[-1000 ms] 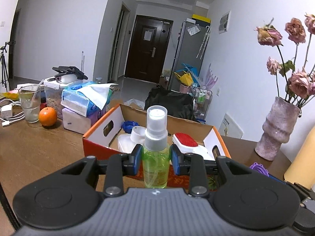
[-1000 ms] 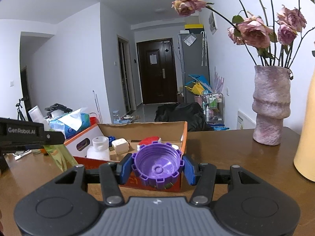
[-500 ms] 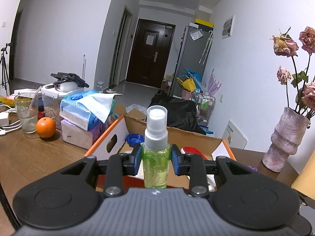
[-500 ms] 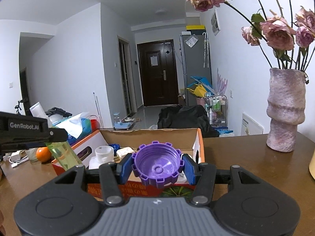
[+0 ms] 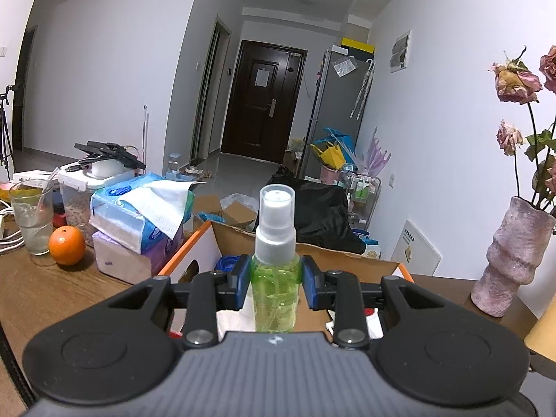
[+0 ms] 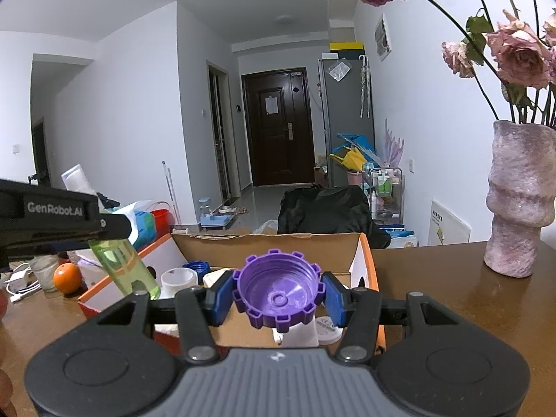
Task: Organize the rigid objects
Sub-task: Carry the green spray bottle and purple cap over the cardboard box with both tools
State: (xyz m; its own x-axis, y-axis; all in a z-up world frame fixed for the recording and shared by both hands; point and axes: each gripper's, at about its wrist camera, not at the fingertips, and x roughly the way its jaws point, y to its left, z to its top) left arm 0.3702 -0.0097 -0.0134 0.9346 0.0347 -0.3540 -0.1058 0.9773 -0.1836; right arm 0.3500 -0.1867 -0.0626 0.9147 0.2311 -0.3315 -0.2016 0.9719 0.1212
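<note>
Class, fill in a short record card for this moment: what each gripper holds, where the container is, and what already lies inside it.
left gripper: shut on green spray bottle, upright
right gripper: shut on purple cap, hollow side toward camera
container: open cardboard box on wooden table, just past both grippers
in box: white jar, blue cap, other white items
beside box: orange, tissue packs, pink vase

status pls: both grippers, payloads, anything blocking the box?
Left gripper shut on green spray bottle, upright. Right gripper shut on purple cap. Both over open cardboard box; box partly filled, nothing blocking.
</note>
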